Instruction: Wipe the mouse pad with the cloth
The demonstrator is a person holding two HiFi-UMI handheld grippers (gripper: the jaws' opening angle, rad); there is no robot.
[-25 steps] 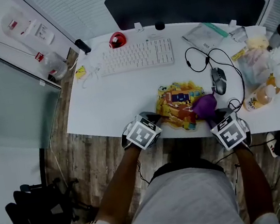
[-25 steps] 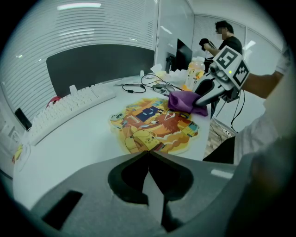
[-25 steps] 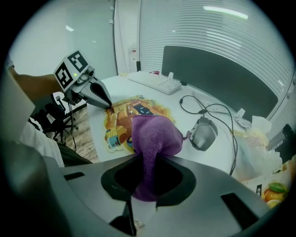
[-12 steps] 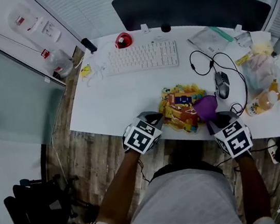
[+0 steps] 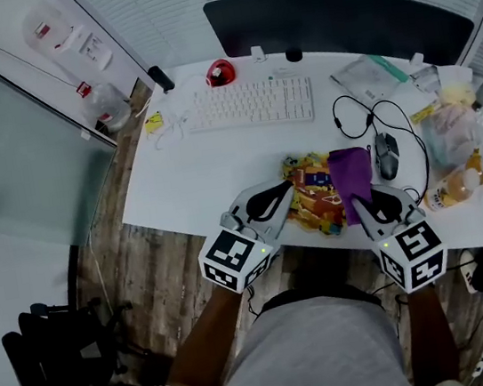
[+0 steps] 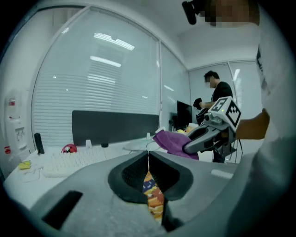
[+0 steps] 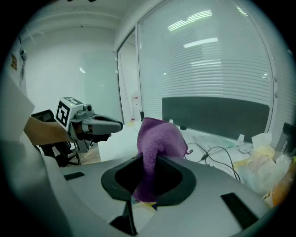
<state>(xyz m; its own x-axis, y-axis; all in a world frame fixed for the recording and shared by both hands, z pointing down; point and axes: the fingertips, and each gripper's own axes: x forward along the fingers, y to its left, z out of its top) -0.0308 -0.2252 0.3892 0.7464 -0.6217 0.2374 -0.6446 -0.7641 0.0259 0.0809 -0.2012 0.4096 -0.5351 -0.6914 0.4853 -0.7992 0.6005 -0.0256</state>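
The mouse pad, printed in yellow and orange, lies near the front edge of the white desk. My left gripper is shut on its left edge; a strip of the pad shows between the closed jaws of that gripper. The purple cloth hangs over the pad's right side, pinched by my right gripper. In the right gripper view the cloth rises out of the closed jaws of the right gripper, with the left gripper off to the left.
A white keyboard and a red object sit at the back. A wired mouse with looped cable lies right of the pad. Bags and an orange bottle crowd the right end. A person stands in the background.
Both grippers have tilted up and pulled back toward me. The purple cloth went from a bunched lump to hanging stretched over the pad's right side. The left gripper now grips the pad's edge.
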